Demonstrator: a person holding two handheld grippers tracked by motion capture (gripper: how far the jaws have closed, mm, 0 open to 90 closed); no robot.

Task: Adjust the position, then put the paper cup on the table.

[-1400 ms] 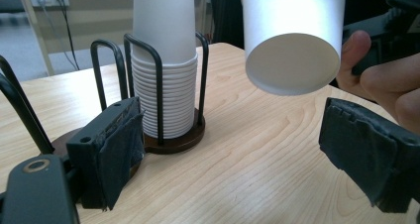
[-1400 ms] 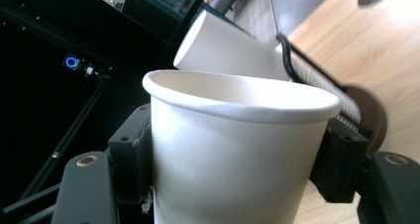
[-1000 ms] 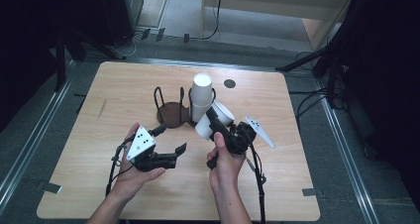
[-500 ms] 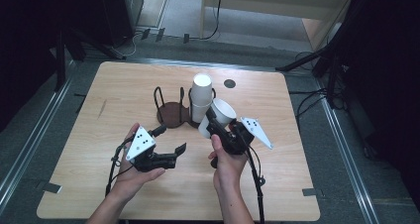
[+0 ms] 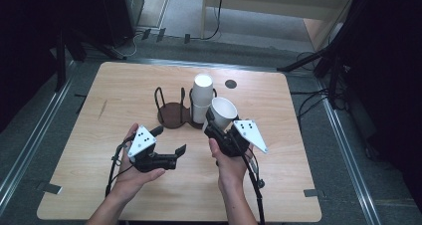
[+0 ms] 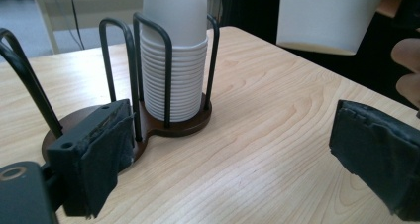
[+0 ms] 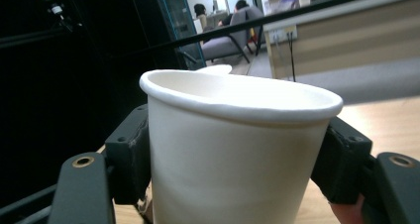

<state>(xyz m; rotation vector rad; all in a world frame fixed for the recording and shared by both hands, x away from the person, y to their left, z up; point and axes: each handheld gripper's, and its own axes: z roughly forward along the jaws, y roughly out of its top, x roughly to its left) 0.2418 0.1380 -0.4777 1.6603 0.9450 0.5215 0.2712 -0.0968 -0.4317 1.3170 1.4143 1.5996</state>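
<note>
My right gripper is shut on a white paper cup and holds it mouth up just right of the stack of white cups. In the right gripper view the black pads press on both sides of the paper cup. The stack stands in one bay of a dark wire cup holder; the other bay holds nothing. My left gripper lies low over the table in front of the holder. Its jaws have just been opening, with nothing between them. The held cup hangs at upper right.
A small black round spot marks the wooden table behind the stack. Cables trail from both grippers toward the near edge. Dark stands and cables ring the table on the floor. A fingertip of the other hand shows at the right.
The right gripper has carried the cup slightly right and away from the stack. The left gripper's jaws stand wider apart; that hand has stayed put.
</note>
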